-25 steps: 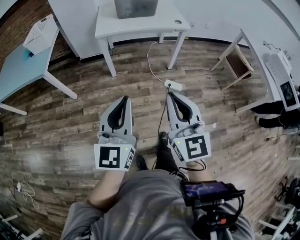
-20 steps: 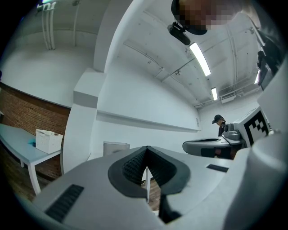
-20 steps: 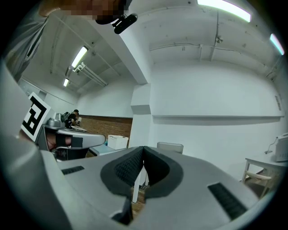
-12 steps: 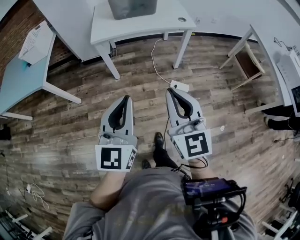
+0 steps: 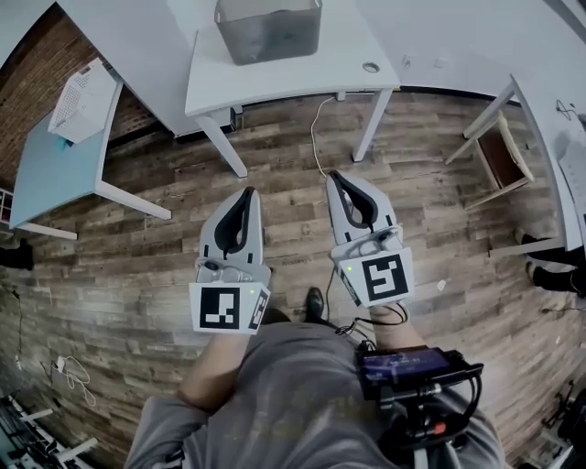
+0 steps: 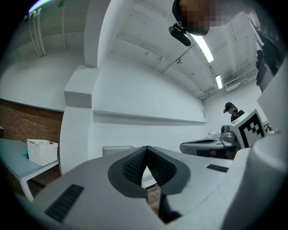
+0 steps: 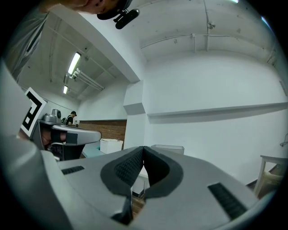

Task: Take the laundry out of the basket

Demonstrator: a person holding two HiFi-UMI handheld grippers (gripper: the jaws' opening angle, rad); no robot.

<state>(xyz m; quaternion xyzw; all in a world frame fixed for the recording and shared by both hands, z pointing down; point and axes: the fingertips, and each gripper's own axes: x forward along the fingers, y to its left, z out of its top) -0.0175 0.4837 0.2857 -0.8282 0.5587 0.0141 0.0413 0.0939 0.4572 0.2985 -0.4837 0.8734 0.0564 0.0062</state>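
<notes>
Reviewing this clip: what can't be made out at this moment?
- Grey basket, head view: cut off by the top edge; whether laundry is inside cannot be told.
- Grey basket, left gripper view: the left gripper hides all but its rim.
- White crate, head view: too small to show contents.

Both arms reach forward, side by side. The left hand-held gripper (image 5: 245, 194) points level and straight ahead, jaws pressed together with nothing between them. The right hand-held gripper (image 5: 337, 179) runs parallel just beside it, jaws also together and empty. The bare left forearm (image 5: 212, 376) shows below, elbow bent.
</notes>
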